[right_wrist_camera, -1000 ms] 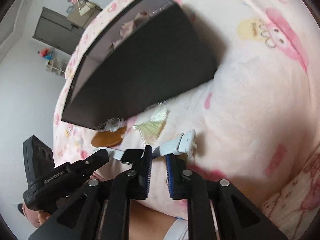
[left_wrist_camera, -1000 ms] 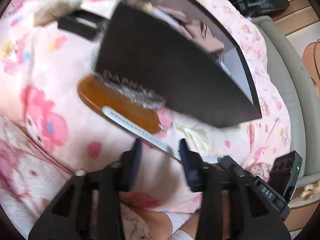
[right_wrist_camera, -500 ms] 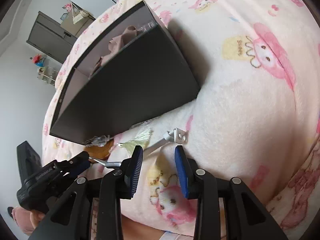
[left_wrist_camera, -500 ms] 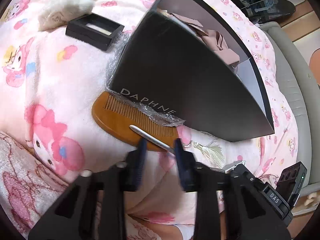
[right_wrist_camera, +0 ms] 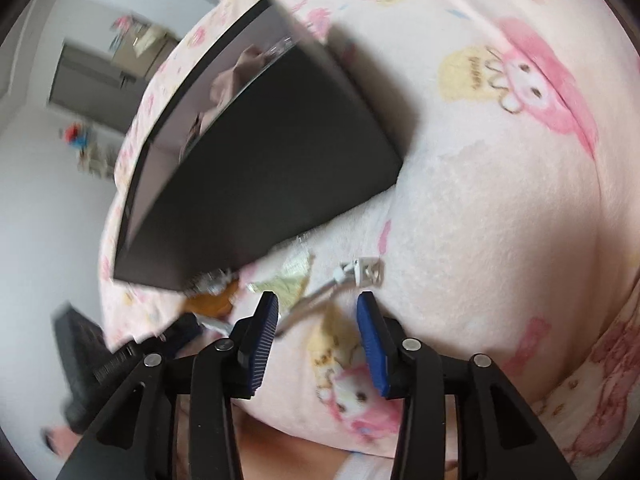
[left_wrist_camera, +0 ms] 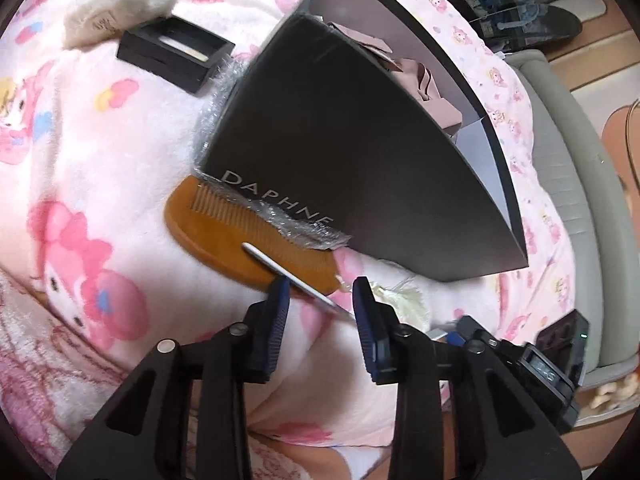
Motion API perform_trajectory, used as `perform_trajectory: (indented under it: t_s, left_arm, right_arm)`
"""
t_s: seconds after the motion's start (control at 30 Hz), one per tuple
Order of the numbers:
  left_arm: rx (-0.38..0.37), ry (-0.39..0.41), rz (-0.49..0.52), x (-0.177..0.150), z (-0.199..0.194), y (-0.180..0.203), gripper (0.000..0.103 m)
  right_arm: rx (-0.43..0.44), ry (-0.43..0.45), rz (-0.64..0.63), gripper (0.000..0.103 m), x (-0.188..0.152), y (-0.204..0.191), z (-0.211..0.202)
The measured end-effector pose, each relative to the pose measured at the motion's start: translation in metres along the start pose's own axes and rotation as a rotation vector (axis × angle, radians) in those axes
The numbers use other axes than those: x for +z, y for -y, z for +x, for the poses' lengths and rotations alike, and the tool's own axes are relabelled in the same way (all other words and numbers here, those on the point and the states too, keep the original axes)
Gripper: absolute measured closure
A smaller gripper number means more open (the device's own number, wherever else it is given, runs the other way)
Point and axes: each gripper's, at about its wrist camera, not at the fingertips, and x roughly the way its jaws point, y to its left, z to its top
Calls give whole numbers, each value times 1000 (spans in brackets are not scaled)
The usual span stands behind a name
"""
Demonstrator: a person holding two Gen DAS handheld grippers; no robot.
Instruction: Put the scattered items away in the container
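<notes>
Both claws opening, left gripper [left_wrist_camera: 320, 294] and right gripper [right_wrist_camera: 318, 312], pads off the thin white stick [left_wrist_camera: 280, 268]; lying across the comb [left_wrist_camera: 240, 240], beside the box [left_wrist_camera: 360, 160], so not yet tidied.

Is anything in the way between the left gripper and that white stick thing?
Nothing visible. The white stick lies across the wooden comb, running between the left gripper's opening jaws, unpinched.

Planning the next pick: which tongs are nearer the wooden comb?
Left. The left tongs, opening, hover right at the wooden comb's edge; the right tongs, also opening, sit further off beyond the tassel.
</notes>
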Motion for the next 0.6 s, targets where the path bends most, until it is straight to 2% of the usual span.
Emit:
perform_trajectory:
  t_s: [0.17,0.2,0.23,0.33,0.5,0.6]
  left_arm:
    - [44,-15,31,1,3,1,74]
    - [49,-24,38,0,3,1,75]
    - [56,-38,44,-2,3,0,76]
    - [95,-48,82,-5,3,3,76]
    - [151,-69,115,-11,2,3,76]
    - [100,-50,89,-9,-2,1,72]
  right_arm:
    - [-35,-9,-45,65,1,-7,23]
    - [-23,0,-69,69,-2,-9,19]
    - [-12,5,-87,78,-4,-11,16]
    - [6,-24,-110,87,-12,-12,14]
    - [-55,-32,-161,87,-24,-22,16]
    - [-14,-34,-105,87,-20,-18,14]
